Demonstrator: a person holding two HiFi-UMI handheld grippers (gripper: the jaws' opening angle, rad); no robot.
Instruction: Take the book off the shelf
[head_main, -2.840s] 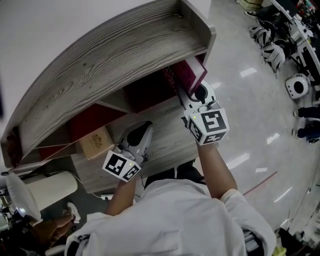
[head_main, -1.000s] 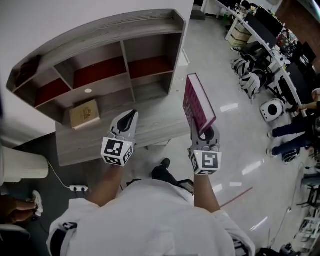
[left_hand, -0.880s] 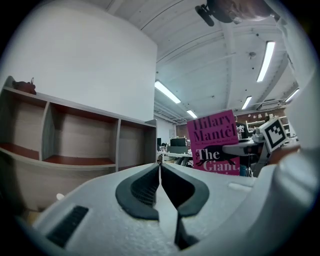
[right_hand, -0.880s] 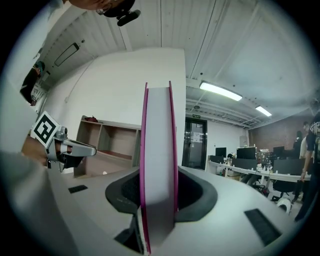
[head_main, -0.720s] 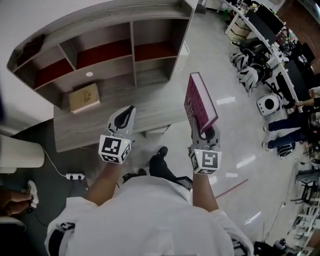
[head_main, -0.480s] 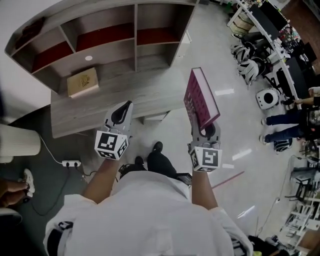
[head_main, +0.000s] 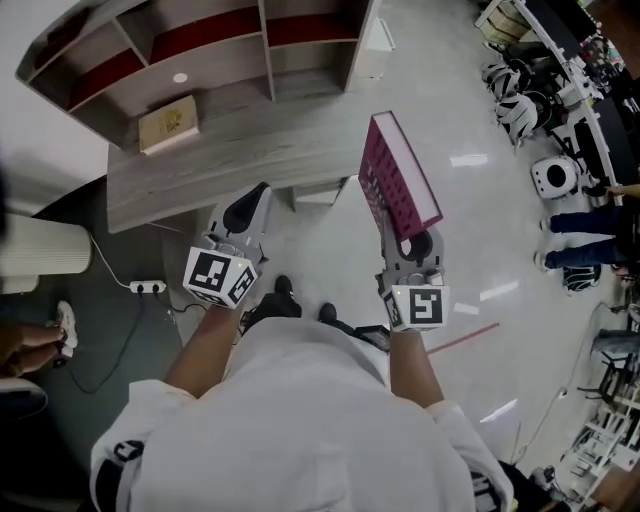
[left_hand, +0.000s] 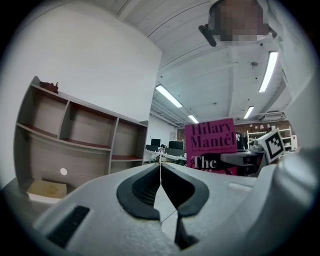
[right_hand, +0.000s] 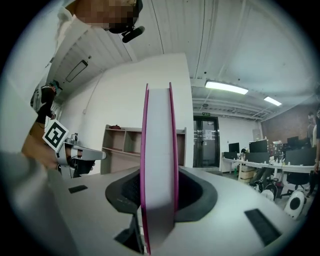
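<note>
A magenta hardback book (head_main: 398, 190) stands on edge in my right gripper (head_main: 399, 243), which is shut on its lower end. In the right gripper view the book (right_hand: 159, 150) fills the gap between the dark pads, with my right gripper (right_hand: 160, 195) clamped on both covers. The grey wooden shelf unit (head_main: 225, 135) with red back panels lies at the top of the head view, well away from both grippers. My left gripper (head_main: 249, 207) hangs shut and empty over the floor. In the left gripper view, past my left gripper (left_hand: 160, 170), the book's cover (left_hand: 210, 145) shows at the right.
A small tan box (head_main: 167, 122) sits on the shelf's lower ledge. At the left are a white cylinder (head_main: 40, 260) and a power strip (head_main: 148, 287) with its cable. Helmets and round white devices (head_main: 555, 175) line the right side. The shiny floor (head_main: 320, 240) lies under the grippers.
The book has come out of the shelf in my right gripper. Both grippers have drawn back from the shelf, which has slid to the top of the view. The left gripper stays shut.
</note>
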